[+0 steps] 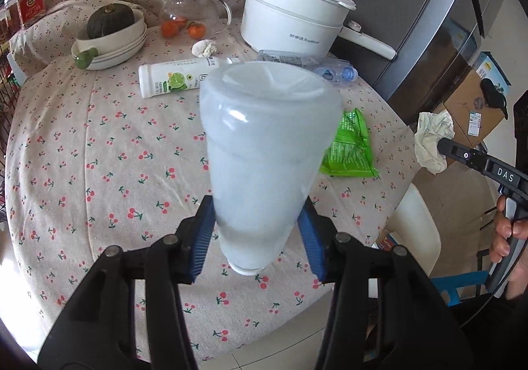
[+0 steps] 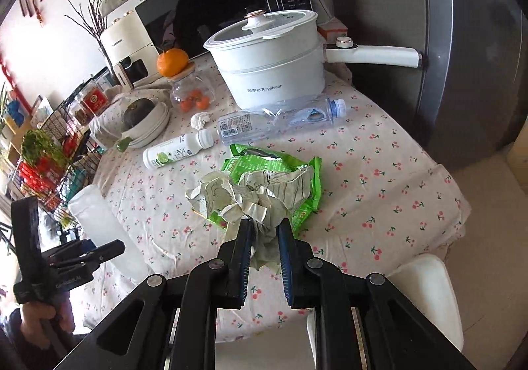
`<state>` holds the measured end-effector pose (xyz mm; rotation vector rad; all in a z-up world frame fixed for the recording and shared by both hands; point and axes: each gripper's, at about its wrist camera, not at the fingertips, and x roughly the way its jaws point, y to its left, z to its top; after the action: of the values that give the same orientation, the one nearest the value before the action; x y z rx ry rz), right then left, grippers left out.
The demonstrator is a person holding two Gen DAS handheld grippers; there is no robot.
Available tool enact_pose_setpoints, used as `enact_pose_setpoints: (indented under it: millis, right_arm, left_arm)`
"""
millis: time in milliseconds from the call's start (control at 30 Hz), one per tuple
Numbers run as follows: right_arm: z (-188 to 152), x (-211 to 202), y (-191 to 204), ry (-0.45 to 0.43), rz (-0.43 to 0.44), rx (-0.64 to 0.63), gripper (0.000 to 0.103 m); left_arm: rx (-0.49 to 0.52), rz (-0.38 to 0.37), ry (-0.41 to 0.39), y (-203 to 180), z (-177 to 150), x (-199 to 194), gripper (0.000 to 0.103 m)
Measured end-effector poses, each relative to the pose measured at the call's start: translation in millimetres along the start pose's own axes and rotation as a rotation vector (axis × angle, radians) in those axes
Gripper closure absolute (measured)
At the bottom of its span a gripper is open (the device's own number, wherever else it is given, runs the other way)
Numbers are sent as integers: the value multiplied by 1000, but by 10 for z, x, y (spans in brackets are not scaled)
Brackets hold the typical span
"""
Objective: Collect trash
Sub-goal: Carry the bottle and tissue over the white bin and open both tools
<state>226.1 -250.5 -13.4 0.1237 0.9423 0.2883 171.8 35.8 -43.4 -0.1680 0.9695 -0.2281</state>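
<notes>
With my left claw [image 1: 255,234] pinching the tall frosted plastic cup [image 1: 267,152] above the cherry-print tablecloth [image 1: 109,152], and my right claw [image 2: 264,238] clamped on the crumpled cream paper wad [image 2: 254,195] over the green snack wrapper [image 2: 264,165], I should keep both squeezes firm and steady

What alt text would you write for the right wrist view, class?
The right gripper is shut on crumpled paper above a cherry-print tablecloth. Behind it lie a green wrapper, two empty bottles and a white pot.

Lighting: bright, soft daylight; glare on table [image 1: 19,258] lower left. Fisheye bending, dark vignette corners. Cup [image 1: 267,152] blurred.
</notes>
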Motion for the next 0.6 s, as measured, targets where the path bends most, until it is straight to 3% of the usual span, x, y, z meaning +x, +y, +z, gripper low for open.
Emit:
enact_pose_setpoints:
  millis: [267,600]
  right_arm:
    - [-240,-394,-341,-12,-56,25,86]
    - [-606,-705,-982,8,-146,150,86]
  left_arm:
    - [85,-100,-90,-487,24,-182,52]
    - [217,-245,-75,-1256,-124,35,52]
